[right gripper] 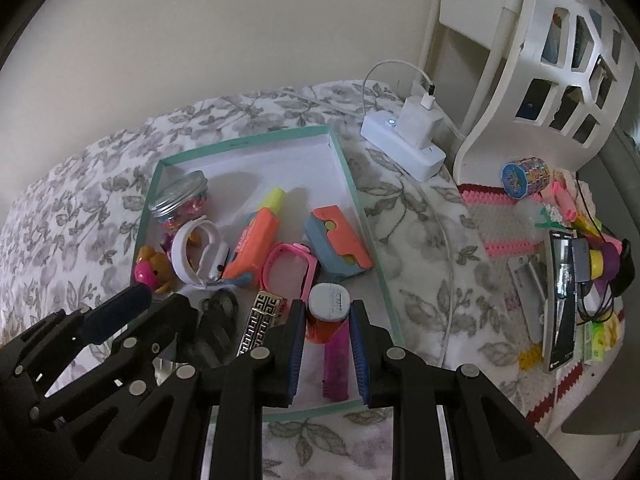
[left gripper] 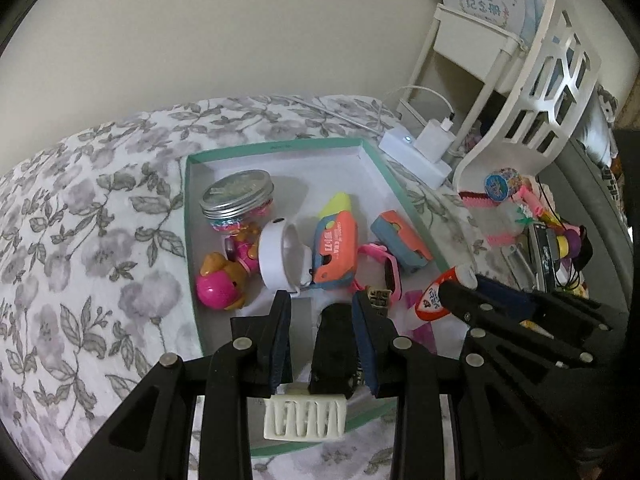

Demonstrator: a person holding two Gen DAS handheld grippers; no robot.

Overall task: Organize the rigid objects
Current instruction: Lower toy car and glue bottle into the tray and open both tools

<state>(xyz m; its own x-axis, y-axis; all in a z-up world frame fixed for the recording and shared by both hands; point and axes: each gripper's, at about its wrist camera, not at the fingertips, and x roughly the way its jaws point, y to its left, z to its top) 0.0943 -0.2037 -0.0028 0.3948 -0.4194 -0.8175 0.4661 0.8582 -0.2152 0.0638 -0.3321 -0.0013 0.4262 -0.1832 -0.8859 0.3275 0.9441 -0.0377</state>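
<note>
Both grippers are over the near end of the box (right gripper: 352,200), each clamped on something.

Left gripper (left gripper: 322,300): jaws closed on a black clip (left gripper: 334,344), its white comb end (left gripper: 305,420) sticking out below the pads at 6 o'clock. The clip hangs over the box's near rim. In the right view this gripper (right gripper: 120,312) sits at 9 o'clock, pads narrow.

Right gripper (right gripper: 326,308): closed on a red tube (right gripper: 326,320) with a white cap, held near the cap. The purple comb (right gripper: 336,368) lies under it on the box floor. In the left view the tube (left gripper: 434,300) shows at 4 o'clock from the left jaws.

Risks, as I judge them:
- Grippers are just beside each other. If either one swings sideways on release, the frames can knock and jolt a held item loose.
- The near end is crowded: gold-and-black strip (right gripper: 260,324), pink watch (right gripper: 292,272), white band (right gripper: 196,252), comb. If the tube drops onto the comb it could roll or tip against the rim.
- The clip is held near the box's near edge, so letting go there could land it on the rim or out on the floral cover (left gripper: 100,240).
- The tube's grip is high, near the cap, and it may pivot when the jaws ease.
- The far end, around 12 o'clock past the jar (left gripper: 238,196), is bare. Drops there look safer but need a reach over the orange toy (left gripper: 336,248).
</note>
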